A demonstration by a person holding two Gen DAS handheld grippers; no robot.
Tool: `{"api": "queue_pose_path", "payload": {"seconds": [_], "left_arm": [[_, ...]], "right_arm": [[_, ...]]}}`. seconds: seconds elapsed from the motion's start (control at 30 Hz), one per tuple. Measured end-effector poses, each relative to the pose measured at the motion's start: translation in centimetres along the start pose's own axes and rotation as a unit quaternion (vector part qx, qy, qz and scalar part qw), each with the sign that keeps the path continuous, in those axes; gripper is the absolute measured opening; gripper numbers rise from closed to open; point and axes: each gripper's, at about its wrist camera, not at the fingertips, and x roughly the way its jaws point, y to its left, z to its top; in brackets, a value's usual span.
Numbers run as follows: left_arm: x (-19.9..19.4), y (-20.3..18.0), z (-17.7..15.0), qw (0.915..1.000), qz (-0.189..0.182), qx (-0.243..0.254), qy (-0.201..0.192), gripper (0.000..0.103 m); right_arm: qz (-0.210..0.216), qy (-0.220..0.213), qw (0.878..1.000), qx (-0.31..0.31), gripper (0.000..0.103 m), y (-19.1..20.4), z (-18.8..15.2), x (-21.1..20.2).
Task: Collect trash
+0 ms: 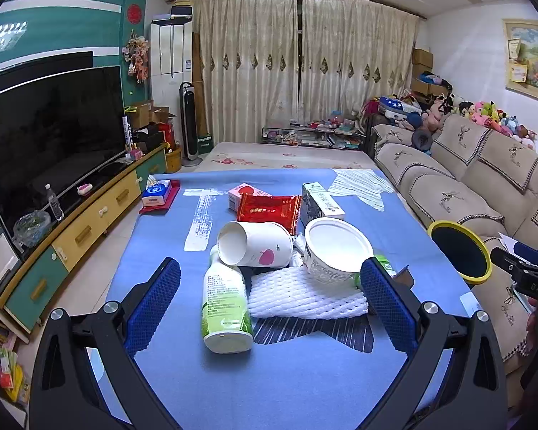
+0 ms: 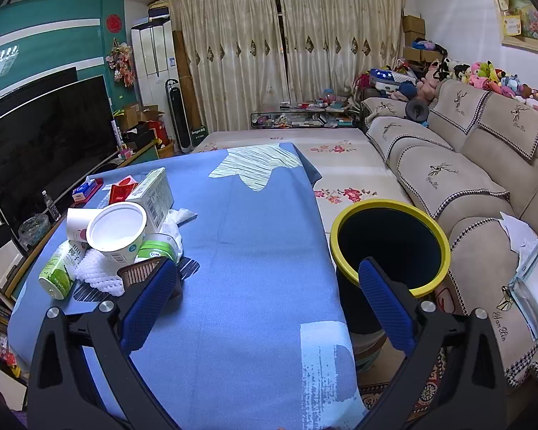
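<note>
My left gripper (image 1: 270, 301) gaping, empty, aimed at trash pile. Green bottle (image 1: 226, 308) lies between its fingers, long axis pointing away. My right gripper (image 2: 269, 301) spread, empty, farther off; yellow-rimmed bin (image 2: 391, 247) right.

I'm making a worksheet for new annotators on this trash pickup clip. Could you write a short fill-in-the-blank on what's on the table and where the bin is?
1. The trash lies on a table covered with a ____ cloth.
2. The dark bin beside the table has a ____ rim.
3. The green-labelled bottle lies on its ____.
4. Both the left tongs and the right tongs are ____ and hold nothing.

Missing words: blue; yellow; side; open
</note>
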Motion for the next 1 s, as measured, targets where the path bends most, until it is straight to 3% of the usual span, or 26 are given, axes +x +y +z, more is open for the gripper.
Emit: {"api": "queue_pose_path", "payload": {"seconds": [1.0], "left_arm": [[0.79,-0.51,-0.16,0.9999,-0.011,0.002,0.011,0.099]], "right_arm": [[0.0,0.004,1.0,0.007,0.097,-0.33,0.13,0.65]]}}
